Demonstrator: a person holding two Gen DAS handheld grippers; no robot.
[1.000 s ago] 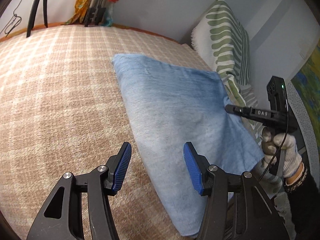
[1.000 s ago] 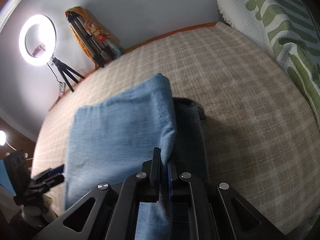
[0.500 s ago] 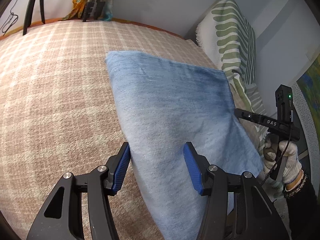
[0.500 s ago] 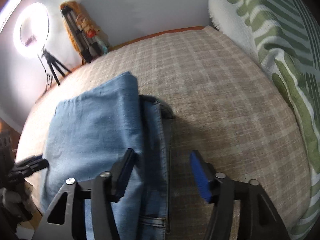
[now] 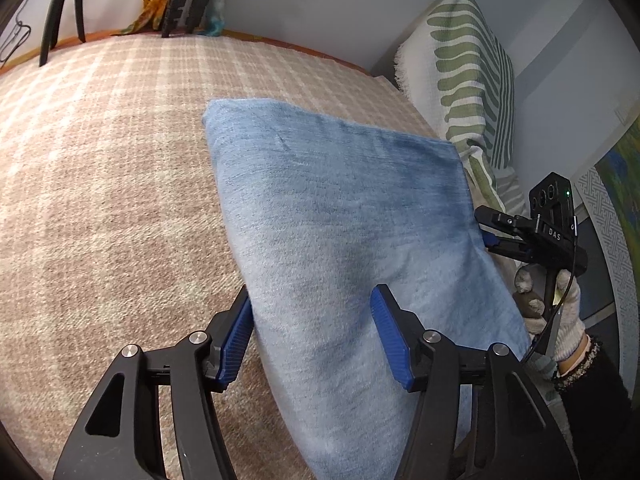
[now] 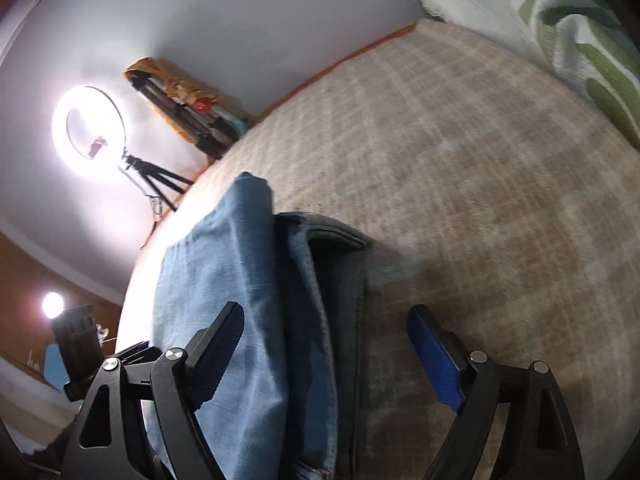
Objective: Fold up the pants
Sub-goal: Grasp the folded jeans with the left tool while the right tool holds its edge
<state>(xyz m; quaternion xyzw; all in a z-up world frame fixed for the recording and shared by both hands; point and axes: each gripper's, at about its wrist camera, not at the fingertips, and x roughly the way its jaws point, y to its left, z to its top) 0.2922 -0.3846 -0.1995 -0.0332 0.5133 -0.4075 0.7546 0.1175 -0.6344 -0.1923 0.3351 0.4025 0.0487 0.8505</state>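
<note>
The light blue denim pants (image 5: 352, 216) lie folded into a flat rectangle on the checked bedspread (image 5: 100, 168). My left gripper (image 5: 312, 332) is open and empty, its jaws straddling the near left edge of the pants. In the right wrist view the pants (image 6: 248, 320) show stacked folded layers with a darker edge on the right. My right gripper (image 6: 332, 344) is open wide and empty over that right edge. It also shows in the left wrist view (image 5: 486, 226), at the right side of the pants.
A white and green patterned pillow (image 5: 468, 76) lies at the head of the bed on the right. Tripods (image 5: 64, 4) and folded stands lean on the far wall. A lit ring light (image 6: 90, 128) stands beyond the bed.
My right gripper let go of the pants fold and opened wide; the fold now lies flat. My left gripper moved right, so its jaws now straddle the pants' near edge.
</note>
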